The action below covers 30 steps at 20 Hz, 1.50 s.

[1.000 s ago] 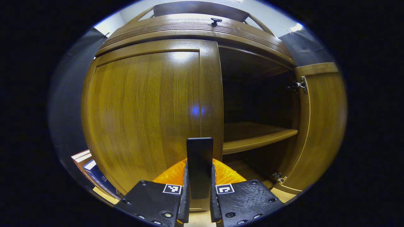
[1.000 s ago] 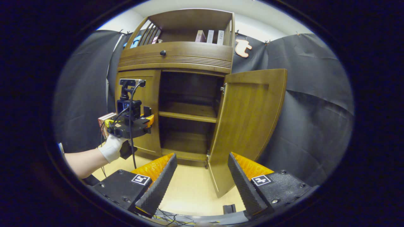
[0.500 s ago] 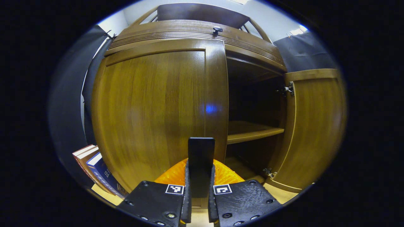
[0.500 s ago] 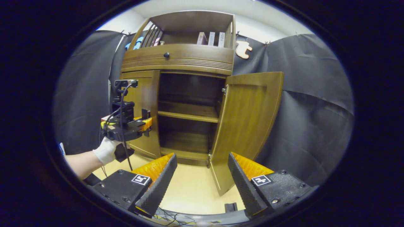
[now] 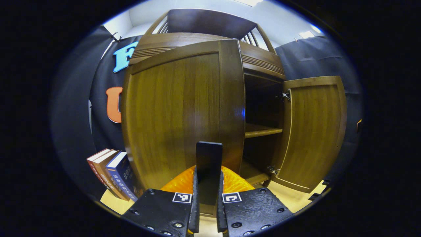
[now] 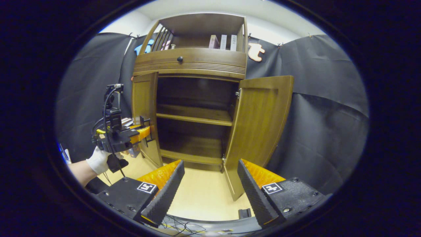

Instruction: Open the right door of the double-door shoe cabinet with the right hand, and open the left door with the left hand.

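Observation:
The wooden shoe cabinet (image 6: 194,62) stands against the black wall. Its right door (image 6: 260,121) is swung wide open, also seen as the right door (image 5: 312,131) in the left gripper view. The left door (image 5: 181,112) is partly swung out from the frame. My left gripper (image 5: 208,171) is shut on the door's flat black handle (image 5: 209,154). In the right gripper view the left gripper (image 6: 144,130), held by a gloved hand (image 6: 97,159), sits at the free edge of the left door (image 6: 146,112). My right gripper (image 6: 210,168) hangs open and empty, well back from the cabinet.
Inside, a middle shelf (image 6: 194,115) and a bottom board show bare. A drawer with a dark knob (image 6: 179,59) runs above the doors, with books (image 6: 223,41) on top. Several books (image 5: 113,171) lean left of the cabinet. Cables (image 6: 177,223) lie on the pale floor (image 6: 204,194).
The left door has swung outward with my left gripper shut on its handle; the hand moved left and back. The right door and right gripper stayed as they were.

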Each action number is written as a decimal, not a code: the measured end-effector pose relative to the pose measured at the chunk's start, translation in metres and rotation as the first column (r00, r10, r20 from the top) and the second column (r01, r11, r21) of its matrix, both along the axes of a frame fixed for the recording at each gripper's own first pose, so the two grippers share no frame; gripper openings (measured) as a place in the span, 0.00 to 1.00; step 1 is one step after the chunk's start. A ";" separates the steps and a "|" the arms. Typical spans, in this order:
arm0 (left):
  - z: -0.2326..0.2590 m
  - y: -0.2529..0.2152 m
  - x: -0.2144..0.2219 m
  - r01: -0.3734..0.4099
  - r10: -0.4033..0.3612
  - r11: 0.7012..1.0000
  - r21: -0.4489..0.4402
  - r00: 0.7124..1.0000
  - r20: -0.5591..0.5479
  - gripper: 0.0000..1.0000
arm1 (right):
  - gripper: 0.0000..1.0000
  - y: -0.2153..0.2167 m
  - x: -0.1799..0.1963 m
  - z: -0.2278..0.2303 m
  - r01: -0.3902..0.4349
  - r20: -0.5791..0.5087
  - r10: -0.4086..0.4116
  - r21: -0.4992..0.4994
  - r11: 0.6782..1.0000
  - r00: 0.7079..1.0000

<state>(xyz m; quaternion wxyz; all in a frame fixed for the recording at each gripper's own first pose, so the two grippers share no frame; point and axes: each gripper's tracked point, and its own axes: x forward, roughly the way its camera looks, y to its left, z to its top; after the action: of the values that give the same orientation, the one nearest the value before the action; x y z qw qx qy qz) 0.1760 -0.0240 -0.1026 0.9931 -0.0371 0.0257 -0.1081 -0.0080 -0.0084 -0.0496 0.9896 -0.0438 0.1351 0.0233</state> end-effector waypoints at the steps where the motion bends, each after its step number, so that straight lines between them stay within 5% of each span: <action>1: -0.001 0.005 -0.006 -0.008 0.008 1.000 -0.001 1.000 0.001 0.19 | 1.00 0.003 -0.002 -0.001 -0.008 -0.004 0.008 0.002 1.000 1.000; 19: -0.010 0.093 -0.076 -0.172 0.172 0.985 -0.009 0.985 -0.036 0.19 | 1.00 0.041 -0.019 -0.010 -0.096 -0.015 0.096 0.035 0.995 0.995; 20: -0.010 0.099 -0.079 -0.189 0.189 0.982 -0.003 0.981 -0.033 0.00 | 1.00 0.043 -0.020 -0.012 -0.100 -0.017 0.101 0.037 0.994 0.995; 25: -0.010 0.121 -0.094 -0.228 0.228 0.974 0.005 0.973 -0.040 0.16 | 1.00 0.048 -0.019 -0.013 -0.111 -0.021 0.112 0.047 0.993 0.994; 26: -0.011 0.126 -0.087 -0.236 0.236 0.972 0.005 0.971 -0.034 0.02 | 1.00 0.048 -0.019 -0.013 -0.110 -0.021 0.112 0.049 0.993 0.994; 30: -0.013 0.147 -0.093 -0.242 0.242 0.970 0.003 0.970 -0.029 0.02 | 1.00 0.050 -0.019 -0.015 -0.115 -0.026 0.116 0.052 0.992 0.993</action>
<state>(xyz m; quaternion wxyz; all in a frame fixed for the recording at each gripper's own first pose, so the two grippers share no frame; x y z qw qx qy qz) 0.0832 0.1234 -0.1161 0.9984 -0.0416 0.0352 0.0146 -0.0266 0.0414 -0.0647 0.9853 -0.0265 0.1459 0.0847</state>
